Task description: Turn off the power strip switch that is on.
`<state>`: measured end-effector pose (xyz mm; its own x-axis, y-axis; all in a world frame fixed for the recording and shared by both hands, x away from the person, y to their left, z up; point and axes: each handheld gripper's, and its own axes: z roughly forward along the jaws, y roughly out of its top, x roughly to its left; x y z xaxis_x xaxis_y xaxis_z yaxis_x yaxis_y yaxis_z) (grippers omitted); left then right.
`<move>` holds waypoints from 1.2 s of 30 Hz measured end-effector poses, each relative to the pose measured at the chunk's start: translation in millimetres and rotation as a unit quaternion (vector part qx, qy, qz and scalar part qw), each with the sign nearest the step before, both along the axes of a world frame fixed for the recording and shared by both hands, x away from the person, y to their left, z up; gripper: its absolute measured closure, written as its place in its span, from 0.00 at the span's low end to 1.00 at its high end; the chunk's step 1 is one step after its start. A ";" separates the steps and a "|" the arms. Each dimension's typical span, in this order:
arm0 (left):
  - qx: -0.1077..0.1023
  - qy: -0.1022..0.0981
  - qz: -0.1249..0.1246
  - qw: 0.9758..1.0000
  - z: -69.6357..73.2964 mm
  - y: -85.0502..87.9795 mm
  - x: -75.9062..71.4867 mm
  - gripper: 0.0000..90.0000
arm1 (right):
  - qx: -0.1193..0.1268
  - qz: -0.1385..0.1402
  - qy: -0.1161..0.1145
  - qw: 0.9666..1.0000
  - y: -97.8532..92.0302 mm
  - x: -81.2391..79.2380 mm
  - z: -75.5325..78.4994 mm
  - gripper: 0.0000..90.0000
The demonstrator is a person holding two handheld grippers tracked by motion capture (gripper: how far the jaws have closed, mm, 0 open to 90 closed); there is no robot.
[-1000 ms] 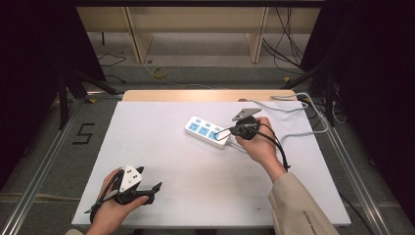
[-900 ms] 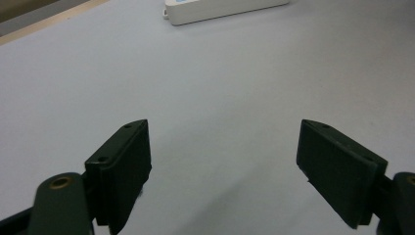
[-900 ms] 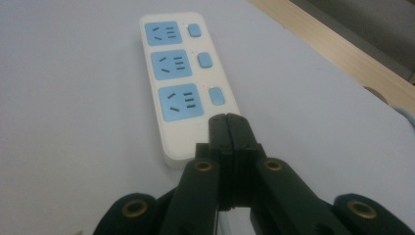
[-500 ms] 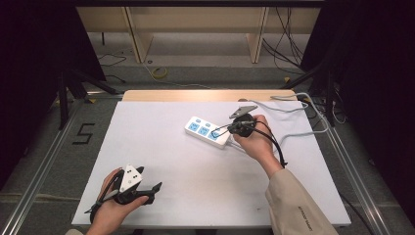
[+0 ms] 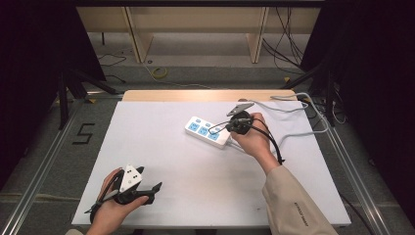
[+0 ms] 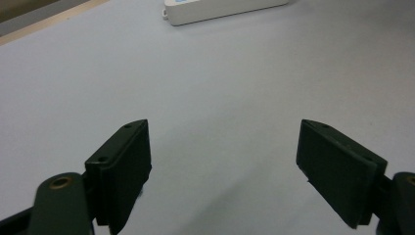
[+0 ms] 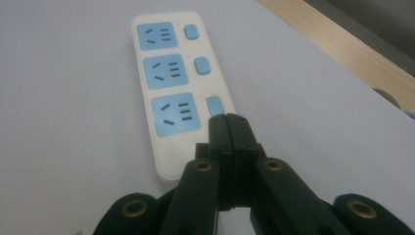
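White power strip (image 7: 178, 93) (three blue sockets)

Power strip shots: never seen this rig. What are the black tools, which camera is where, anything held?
A person sits at a white table holding hand-operated tongs in each hand. The wide picture comes from a fixed camera overhead; the two close-ups come from cameras riding on each tool, looking along its black jaws. On the table lies a white power strip with three blue sockets and three blue switches. The right tongs are shut, holding nothing, their tips at the nearest switch. The left tongs are open over bare table near the front edge, holding nothing.
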<state>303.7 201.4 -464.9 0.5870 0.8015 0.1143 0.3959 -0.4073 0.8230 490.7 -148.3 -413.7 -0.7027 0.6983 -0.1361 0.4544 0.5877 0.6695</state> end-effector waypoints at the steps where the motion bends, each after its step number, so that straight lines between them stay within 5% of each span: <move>1: 0.000 0.000 0.000 1.000 0.0 0.0 0.0 0.23 | 0.000 0.002 -0.002 1.000 0.9 1.3 0.1 1.00; 36: 0.000 0.001 -0.001 1.000 0.0 0.0 0.2 0.23 | -0.013 -0.003 0.014 1.000 12.7 23.9 -2.0 1.00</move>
